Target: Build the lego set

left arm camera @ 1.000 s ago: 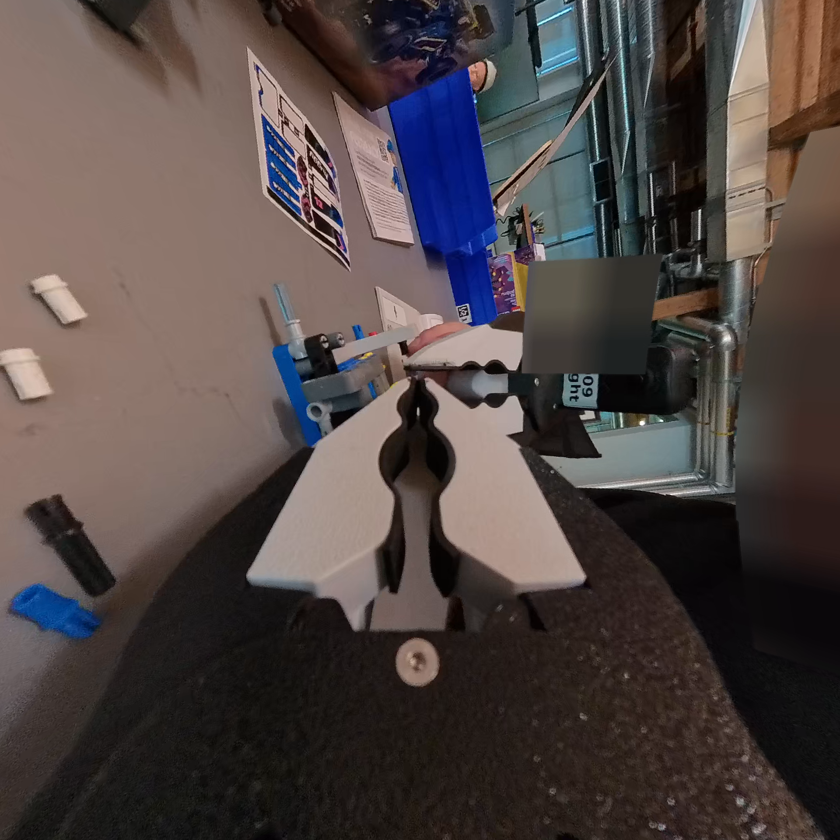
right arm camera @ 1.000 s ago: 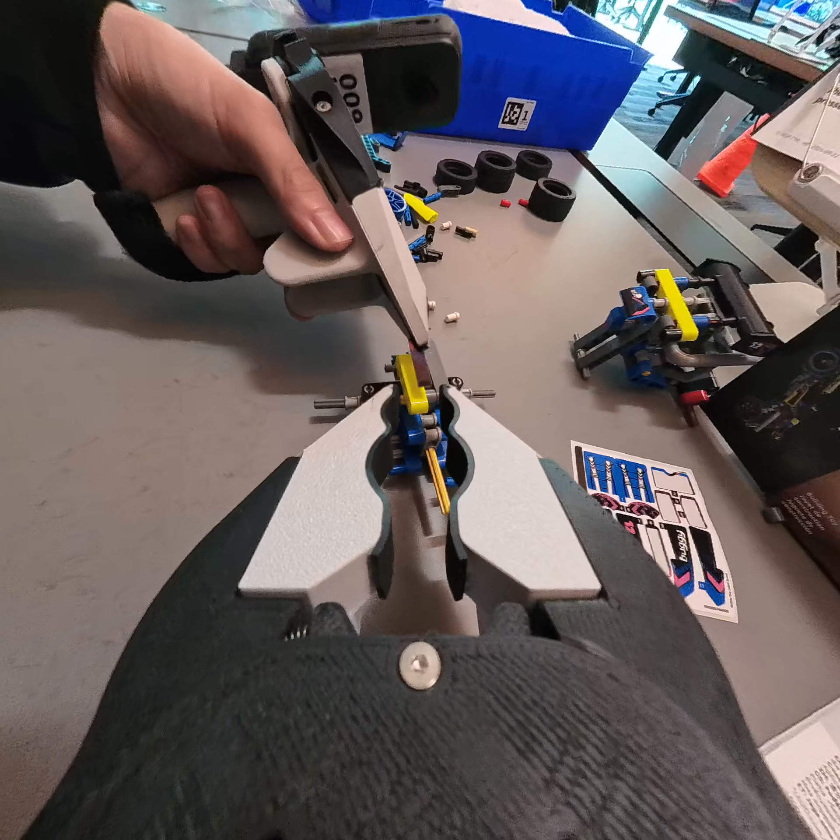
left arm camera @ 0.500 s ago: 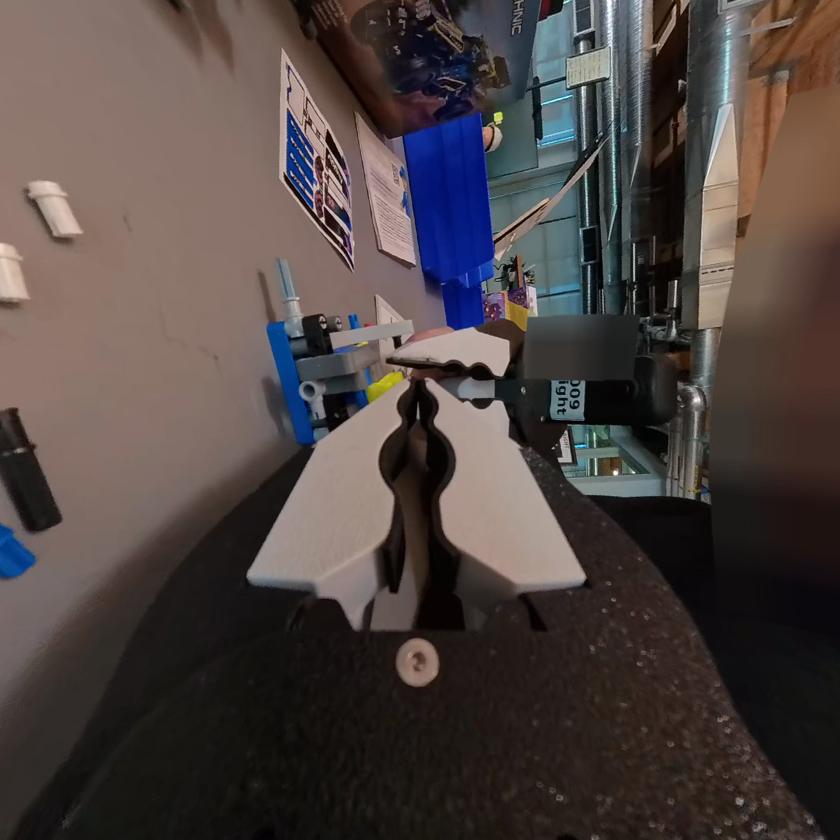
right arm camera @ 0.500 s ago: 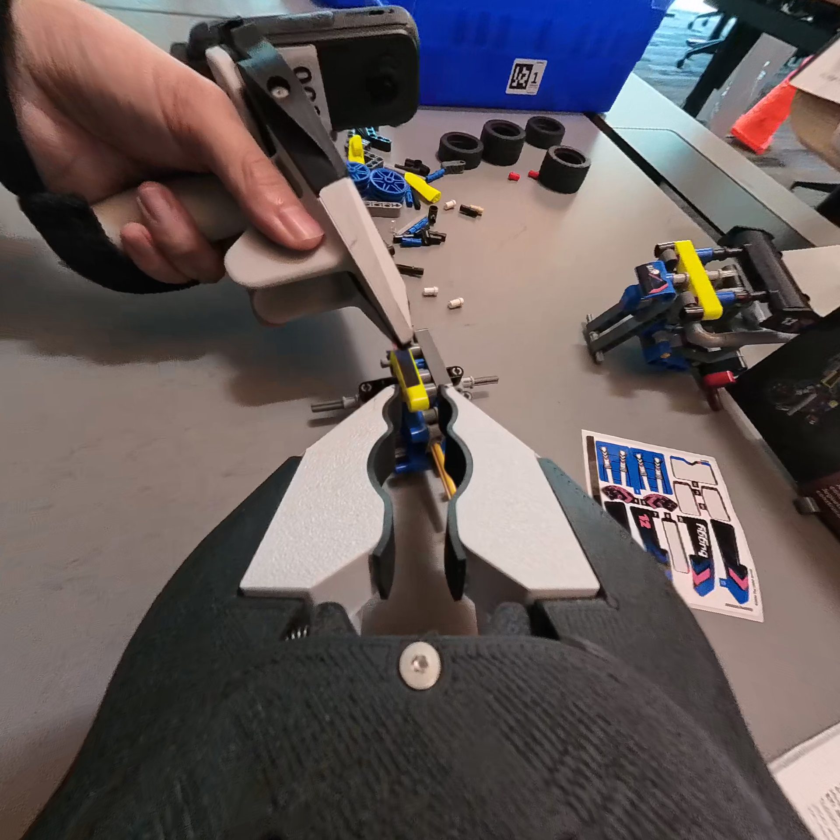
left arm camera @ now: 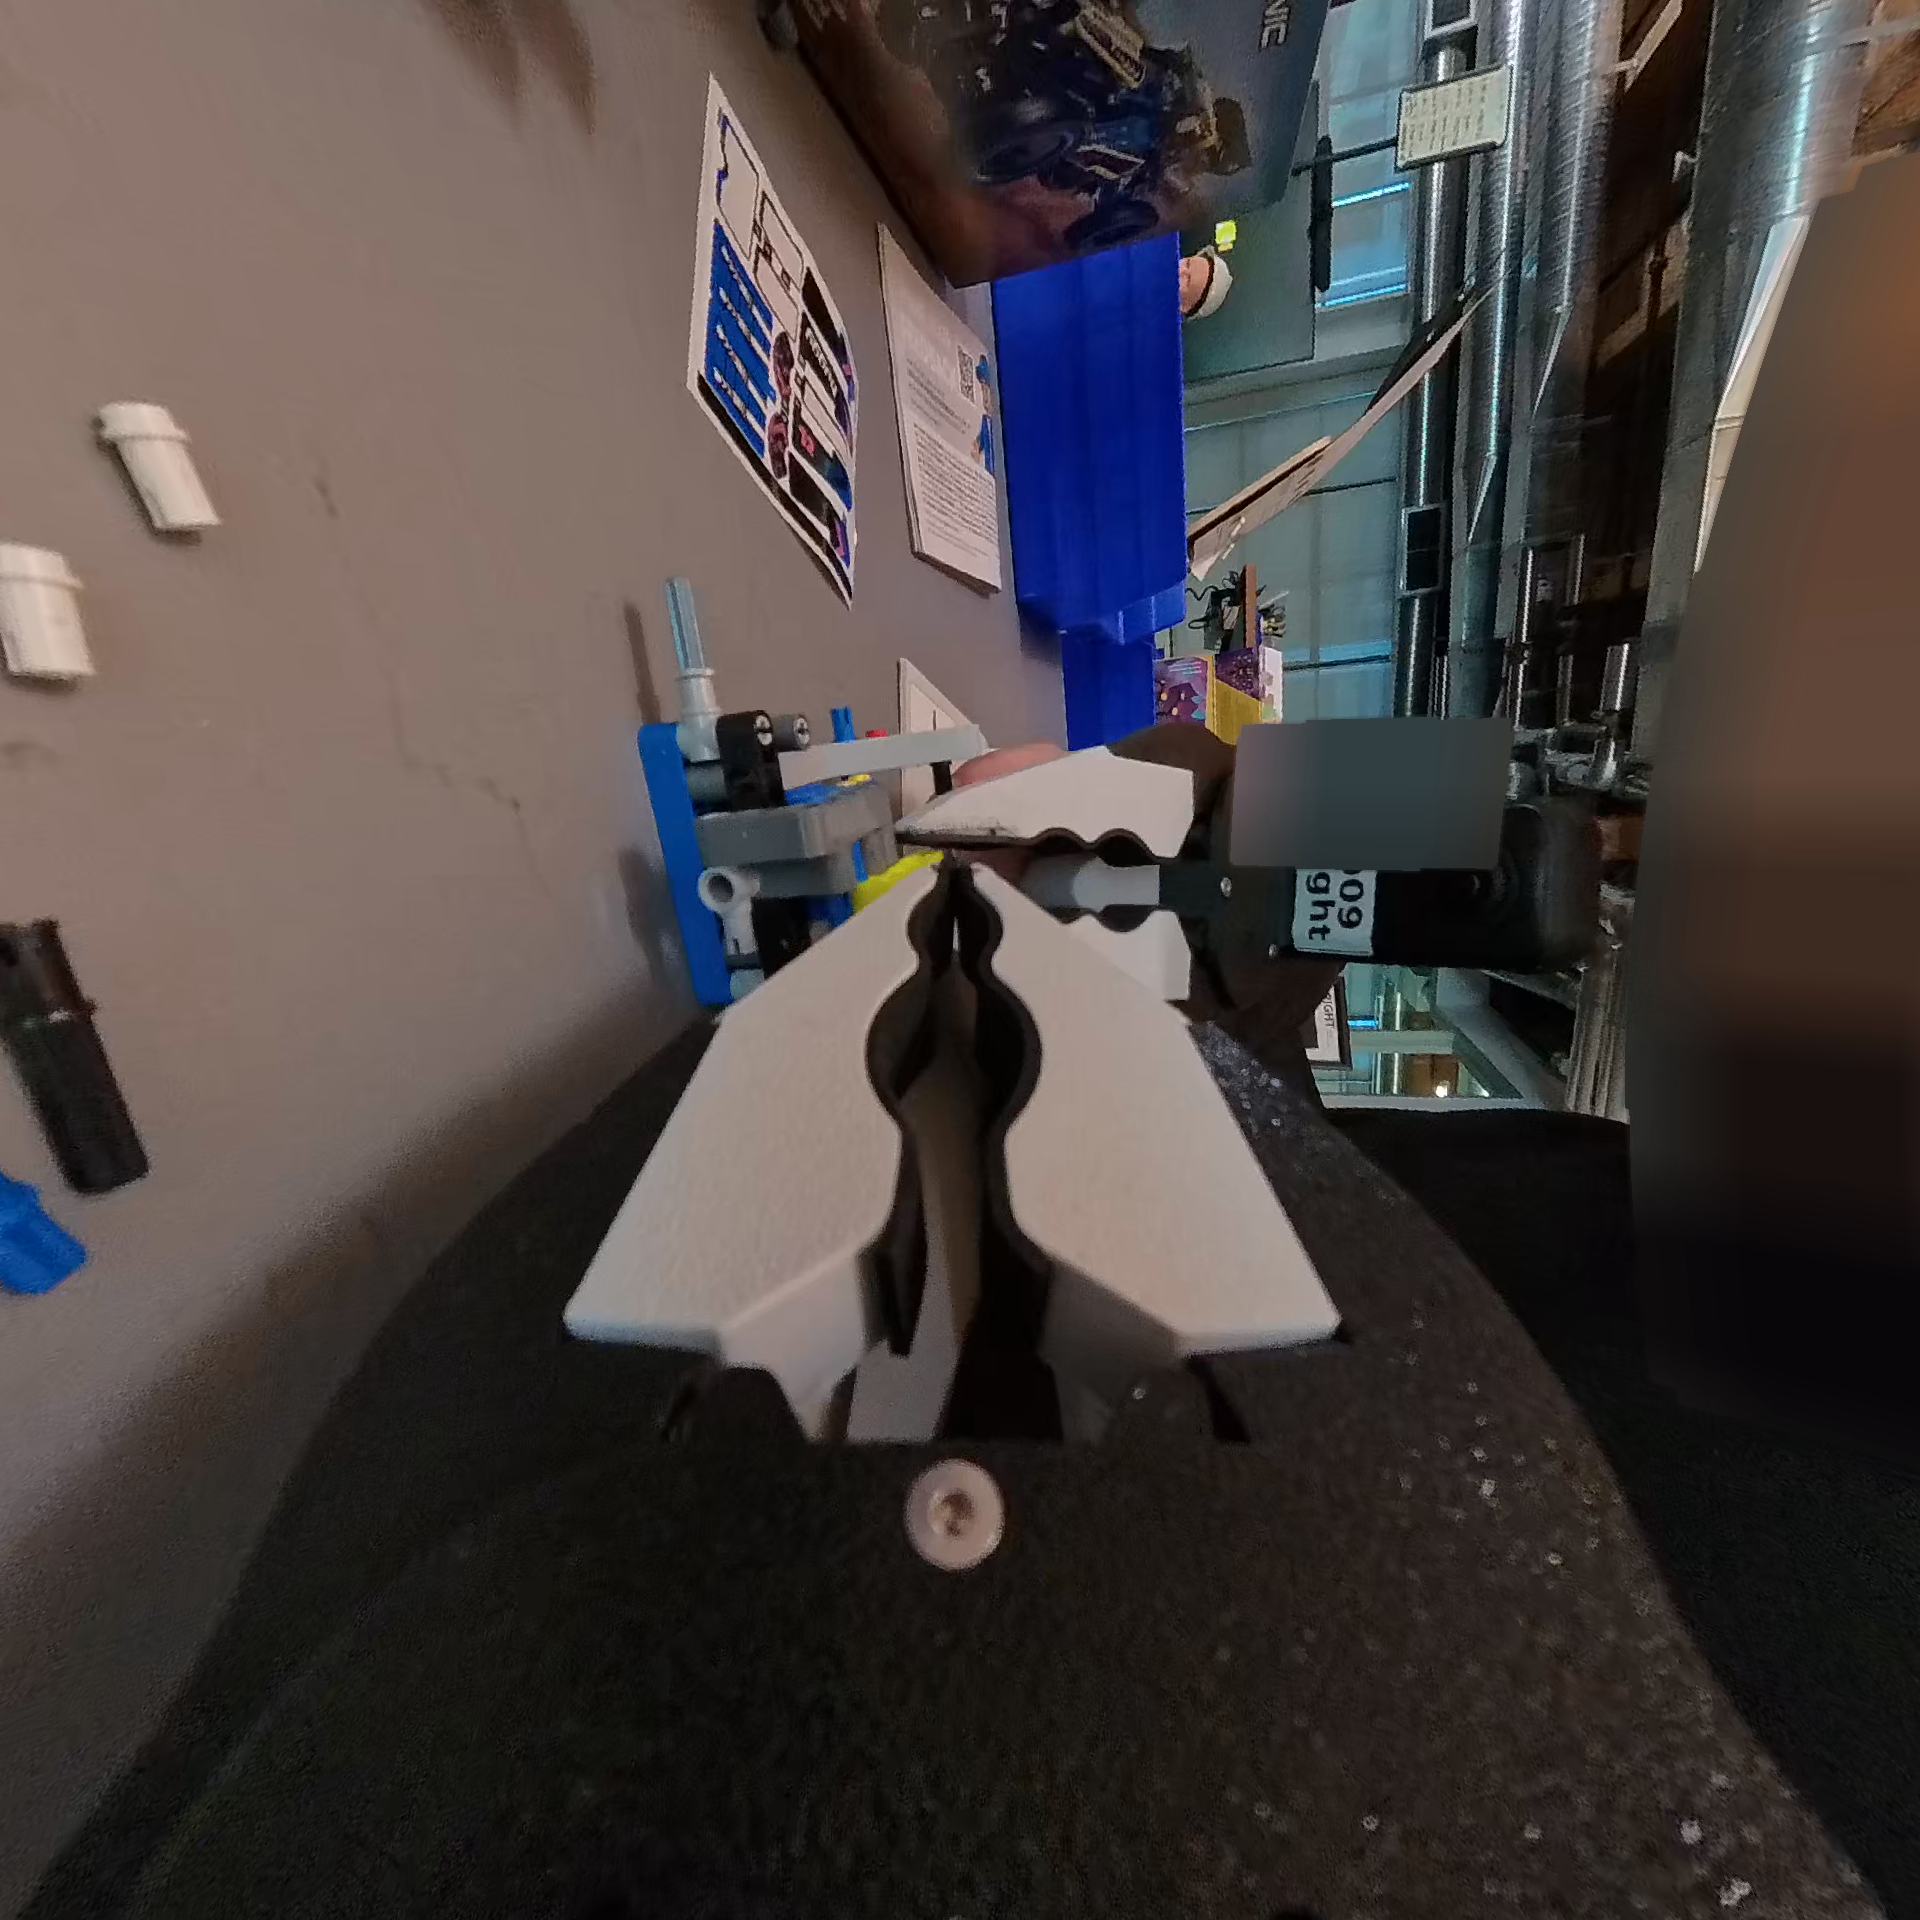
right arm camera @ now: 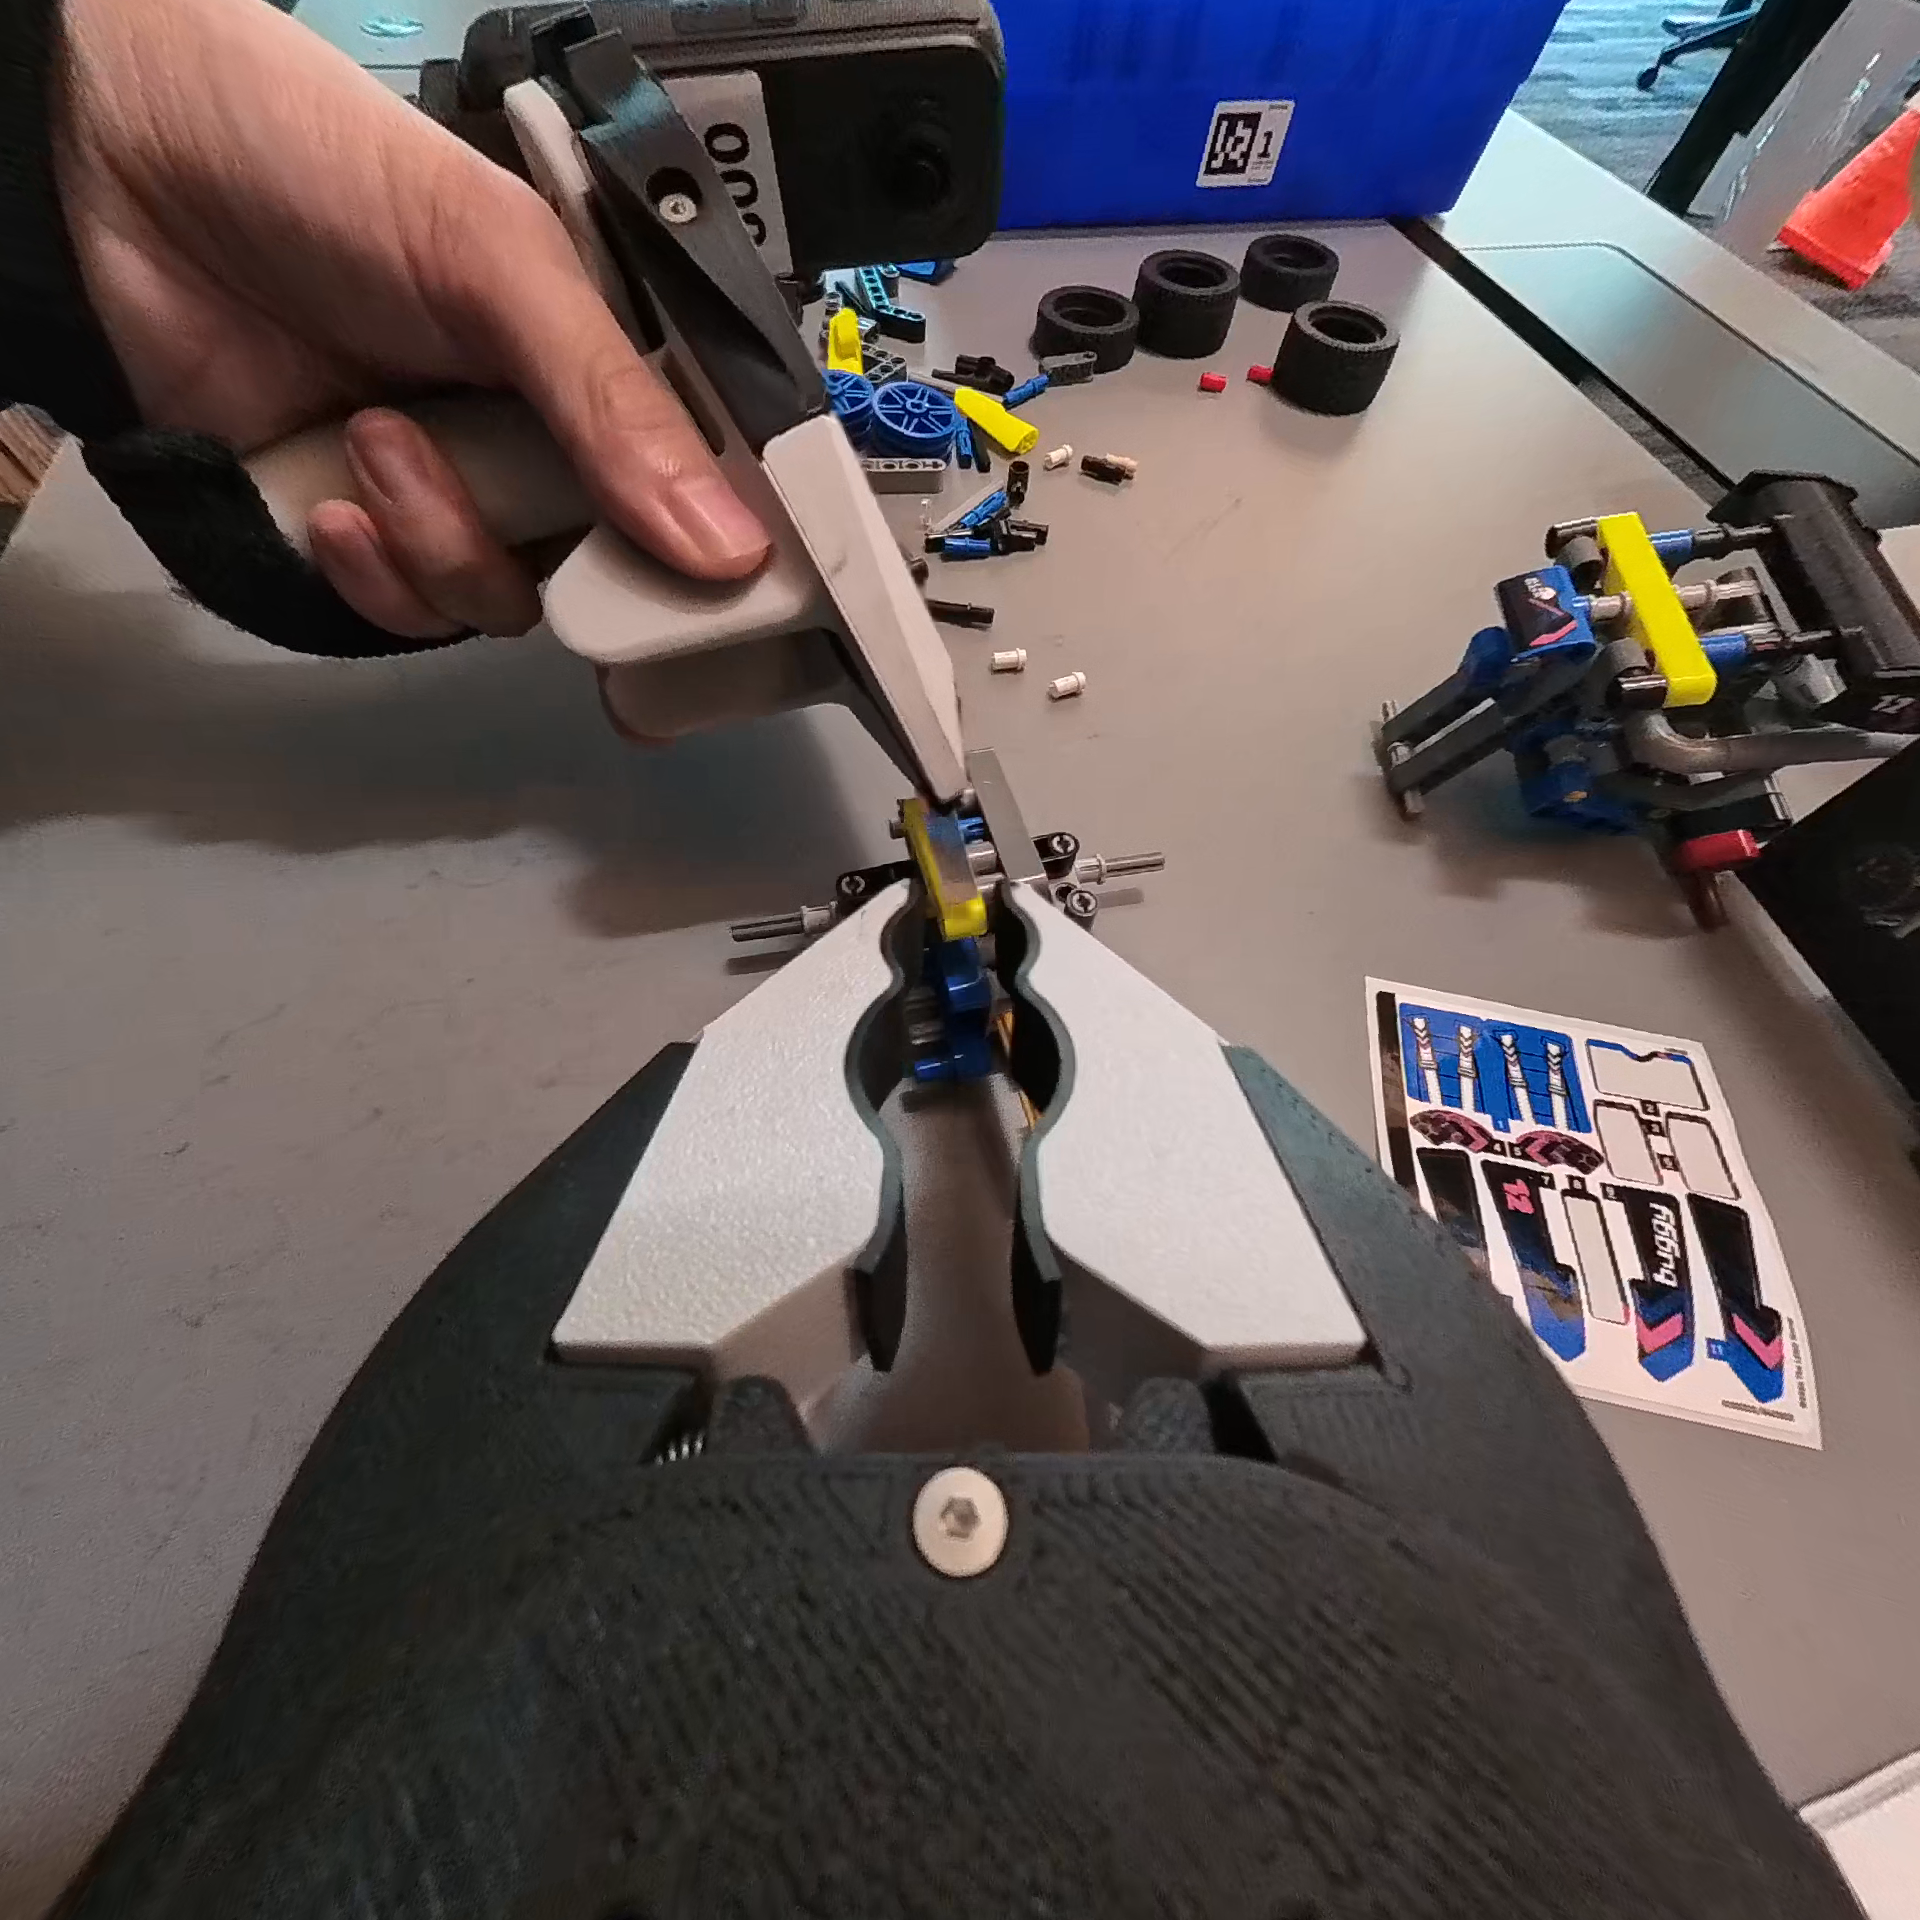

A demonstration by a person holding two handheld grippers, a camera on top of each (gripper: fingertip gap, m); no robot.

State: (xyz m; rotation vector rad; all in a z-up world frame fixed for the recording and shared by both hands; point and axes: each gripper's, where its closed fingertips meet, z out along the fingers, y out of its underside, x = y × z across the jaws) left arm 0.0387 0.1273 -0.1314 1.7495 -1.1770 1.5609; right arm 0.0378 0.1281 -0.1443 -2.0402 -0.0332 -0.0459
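My right gripper point(right arm camera: 951, 920) is shut on a small lego assembly point(right arm camera: 951, 997) of blue, yellow and grey parts with axles sticking out both sides, held just above the grey table point(right arm camera: 312, 1039). My left gripper point(right arm camera: 943, 795), held by a hand, comes down from the upper left. It is shut, with its tips against the top of the assembly's yellow beam point(right arm camera: 935, 873). In the left wrist view my left gripper point(left arm camera: 954, 881) is shut and touches the assembly point(left arm camera: 748, 831), with the right gripper's fingers point(left arm camera: 1060, 805) just behind.
A larger blue, yellow and black sub-assembly point(right arm camera: 1642, 675) stands at the right. A sticker sheet point(right arm camera: 1579, 1195) lies near the right front, beside the dark box point(right arm camera: 1849, 914). Black tyres point(right arm camera: 1184, 301), loose small parts point(right arm camera: 935, 416), white pins point(right arm camera: 1039, 670) and a blue bin point(right arm camera: 1247, 94) lie at the back. Only a small space, under 4 cm, lies between the two pairs of fingers.
My left gripper's tips have stayed on the yellow beam and pressed slightly lower. The assembly has tilted a little in my right gripper. Both grippers have shifted slightly.
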